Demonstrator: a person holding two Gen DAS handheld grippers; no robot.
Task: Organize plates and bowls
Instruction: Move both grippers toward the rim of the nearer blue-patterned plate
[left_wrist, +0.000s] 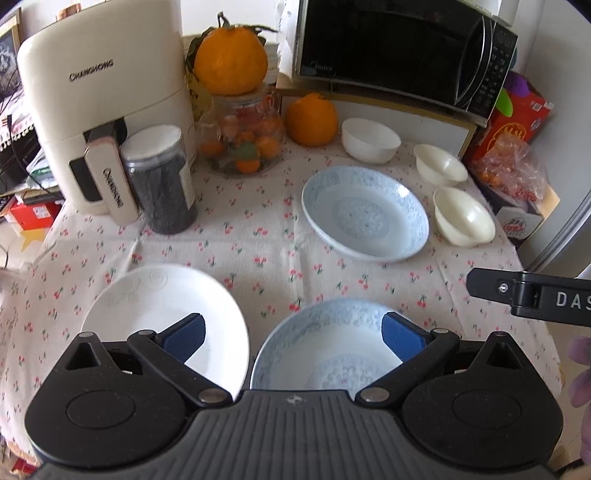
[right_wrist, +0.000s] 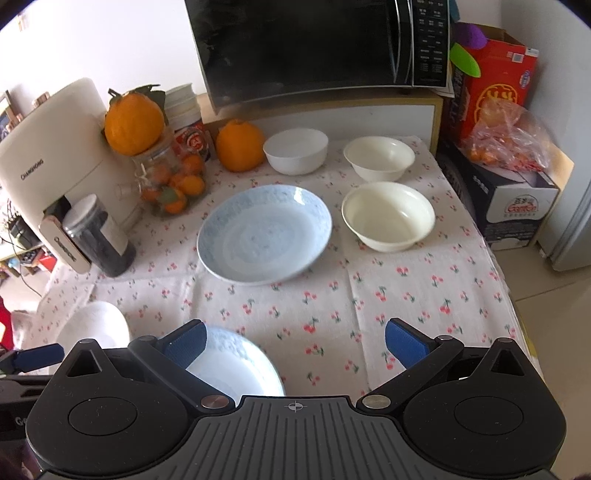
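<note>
Left wrist view. The left claw (left_wrist: 293, 338) stands wide open with nothing between its blue pads; it hovers above the near edge of the counter (left_wrist: 258, 251), which is covered by a cherry-print cloth. Beneath it lie a white plate (left_wrist: 162, 314) on the left and a near blue plate (left_wrist: 325, 347) on the right, side by side and not stacked. A far blue plate (left_wrist: 365, 214) sits apart in mid-counter. Three bowls stand separately toward the back right: a white bowl (left_wrist: 370, 139), a small cream bowl (left_wrist: 439, 164) and a larger cream bowl (left_wrist: 463, 216). Part of the right claw's finger (left_wrist: 491, 286) enters from the right edge. An air fryer (left_wrist: 99, 110), a dark jar (left_wrist: 160, 181) and a microwave (left_wrist: 402, 55) line the rear.

Right wrist view. The right claw (right_wrist: 295, 341) is likewise fully spread and empty, poised over bare cloth just right of the near blue plate (right_wrist: 236, 365). The white plate (right_wrist: 92, 325) shows at lower left, the far blue plate (right_wrist: 264, 234) at centre, the white bowl (right_wrist: 295, 151) and the two cream bowls (right_wrist: 378, 157) (right_wrist: 388, 216) behind and to its right.

Progress, as judged: no plate rests on another and no bowl is nested, so the organizing appears barely begun; gathering three plates and three bowls remains.
</note>
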